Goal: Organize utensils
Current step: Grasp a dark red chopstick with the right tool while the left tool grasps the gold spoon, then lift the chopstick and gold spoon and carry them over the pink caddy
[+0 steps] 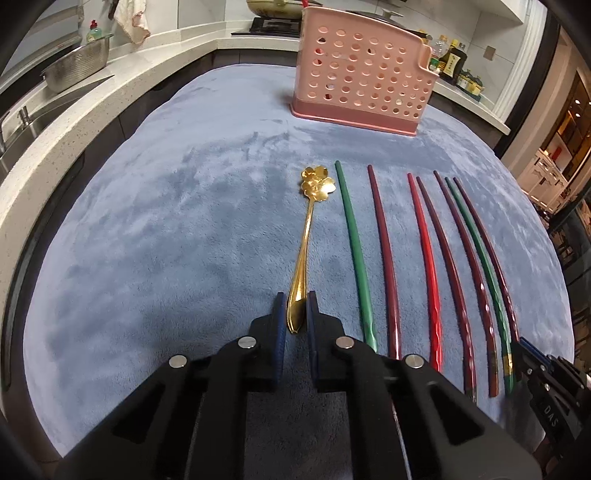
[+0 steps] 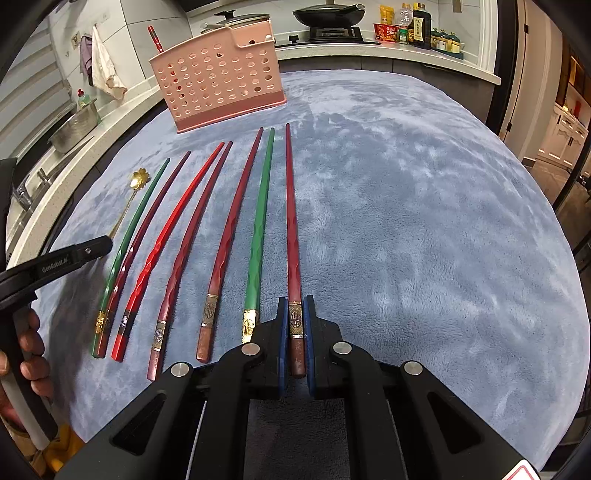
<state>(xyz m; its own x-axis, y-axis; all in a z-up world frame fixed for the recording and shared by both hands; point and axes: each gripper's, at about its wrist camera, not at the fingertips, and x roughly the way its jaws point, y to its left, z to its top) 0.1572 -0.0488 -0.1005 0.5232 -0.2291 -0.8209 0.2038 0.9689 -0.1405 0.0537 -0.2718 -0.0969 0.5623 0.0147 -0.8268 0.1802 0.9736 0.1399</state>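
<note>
a: where is the left gripper (image 1: 296,317)?

b: low over the blue-grey cloth (image 1: 166,240), its 2 blue pads either side of the handle end of the gold spoon (image 1: 304,243). the jaws are nearly closed around that handle, but i cannot tell whether the pads actually press on it. the spoon lies flat, its flower-shaped bowl pointing toward the far end of the table.

a: and the right gripper (image 2: 295,332)?

b: its jaws are drawn in close on the thick end of a dark red chopstick (image 2: 291,229), the rightmost of the row. the pads sit tight against the gold band and brown tip, and the stick runs straight away from the camera along the cloth.

a: how many chopsticks are there?

b: 7 on the cloth, side by side, just right of the spoon. from the right wrist view: the held dark red one, a green chopstick (image 2: 260,229) just beside it, then 2 more dark red, a bright red chopstick (image 2: 166,232), another dark one and a second green one nearest the spoon.

a: the holder?

b: the pink perforated utensil holder (image 2: 218,79) stands upright at the far end of the cloth, well apart from the row. a red stick pokes up from it at the back.

a: anything else?

b: a metal colander (image 1: 79,66) on the counter to the left, sauce bottles (image 2: 415,24) at the back right.
</note>
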